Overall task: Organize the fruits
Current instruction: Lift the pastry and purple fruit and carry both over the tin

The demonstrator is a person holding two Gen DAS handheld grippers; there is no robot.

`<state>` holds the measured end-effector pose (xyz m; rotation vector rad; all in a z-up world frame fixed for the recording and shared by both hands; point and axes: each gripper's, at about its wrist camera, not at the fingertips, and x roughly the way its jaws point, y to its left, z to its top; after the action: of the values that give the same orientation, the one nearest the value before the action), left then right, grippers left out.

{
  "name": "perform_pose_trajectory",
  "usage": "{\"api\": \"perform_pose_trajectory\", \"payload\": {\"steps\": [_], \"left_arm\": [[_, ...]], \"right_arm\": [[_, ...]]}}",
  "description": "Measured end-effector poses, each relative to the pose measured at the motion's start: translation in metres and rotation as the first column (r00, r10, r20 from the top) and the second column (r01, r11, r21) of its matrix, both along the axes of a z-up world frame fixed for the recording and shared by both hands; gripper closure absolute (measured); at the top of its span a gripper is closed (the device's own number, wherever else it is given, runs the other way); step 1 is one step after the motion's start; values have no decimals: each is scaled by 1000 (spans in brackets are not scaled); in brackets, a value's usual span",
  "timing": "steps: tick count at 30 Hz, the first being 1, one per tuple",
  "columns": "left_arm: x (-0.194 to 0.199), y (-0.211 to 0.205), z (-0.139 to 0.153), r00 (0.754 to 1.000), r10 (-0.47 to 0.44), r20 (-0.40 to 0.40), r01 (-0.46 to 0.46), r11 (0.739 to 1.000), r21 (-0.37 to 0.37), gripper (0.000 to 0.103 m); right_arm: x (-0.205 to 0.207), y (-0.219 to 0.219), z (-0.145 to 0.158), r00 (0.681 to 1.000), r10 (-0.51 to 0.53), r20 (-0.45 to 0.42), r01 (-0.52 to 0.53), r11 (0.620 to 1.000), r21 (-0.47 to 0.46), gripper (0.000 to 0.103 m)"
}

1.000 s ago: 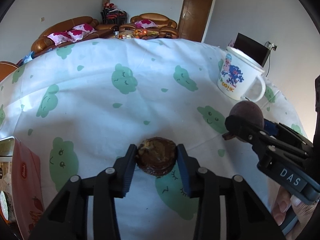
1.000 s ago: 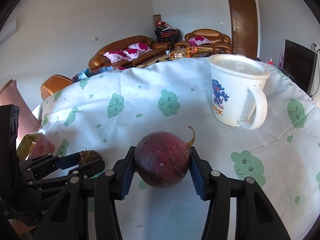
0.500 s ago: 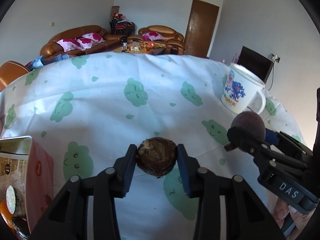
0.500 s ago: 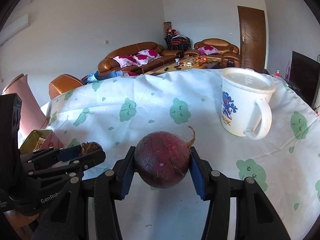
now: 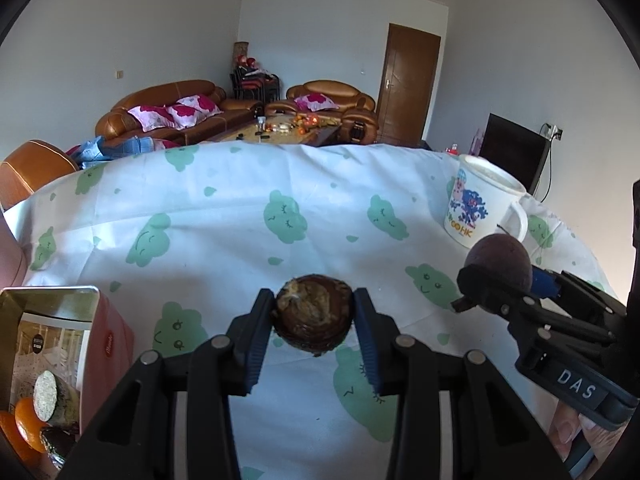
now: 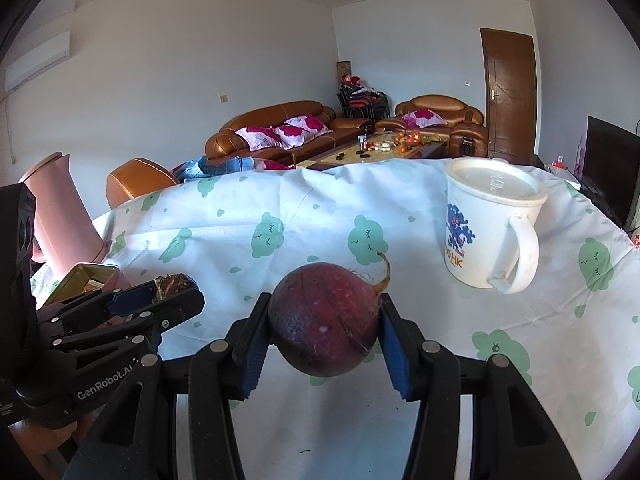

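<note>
1. What's changed in the last second: the left gripper [image 5: 314,322] has lifted and tipped up a bit, so the open tin box [image 5: 52,356] at the near left now shows its insides. Before, only its edge peeked in. Looks to me like the fruit is headed for that box.
2. Left fingers are pinched narrow on a small dark brown fruit [image 5: 313,316], held above the tablecloth [image 5: 240,240].
3. The right gripper [image 6: 324,322] has barely budged, its fingers clamped on a bigger dark red round fruit [image 6: 324,316] with a curly stem.
4. Only the left view shows what's in the box: something orange and a cut piece. The right view just gets its rim.
5. The right view shows the white mug [image 6: 486,226] has a lid on.
</note>
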<state>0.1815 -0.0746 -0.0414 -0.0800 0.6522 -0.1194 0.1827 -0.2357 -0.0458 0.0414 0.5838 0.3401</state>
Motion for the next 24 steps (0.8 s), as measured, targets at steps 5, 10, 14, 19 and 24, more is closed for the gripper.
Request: {"api": "perform_pose_trajectory", "payload": {"steps": [5, 10, 14, 19, 24], "left_arm": [[-4, 0, 3, 1000, 7, 28, -7, 1000, 4, 61], [-8, -3, 5, 999, 1, 52, -2, 1000, 20, 61], [-11, -3, 6, 998, 4, 64, -6, 1000, 20, 61], [-14, -1, 8, 996, 10, 83, -11, 1000, 12, 61], [-18, -1, 10, 994, 12, 108, -13, 1000, 12, 61]], "right_arm": [[-4, 0, 3, 1000, 2, 26, -2, 1000, 4, 51], [-7, 0, 4, 999, 5, 41, -5, 1000, 6, 51], [-8, 0, 5, 998, 5, 55, -5, 1000, 9, 51], [-12, 0, 6, 997, 6, 76, -7, 1000, 9, 51], [-16, 0, 8, 995, 9, 97, -10, 1000, 8, 51]]}}
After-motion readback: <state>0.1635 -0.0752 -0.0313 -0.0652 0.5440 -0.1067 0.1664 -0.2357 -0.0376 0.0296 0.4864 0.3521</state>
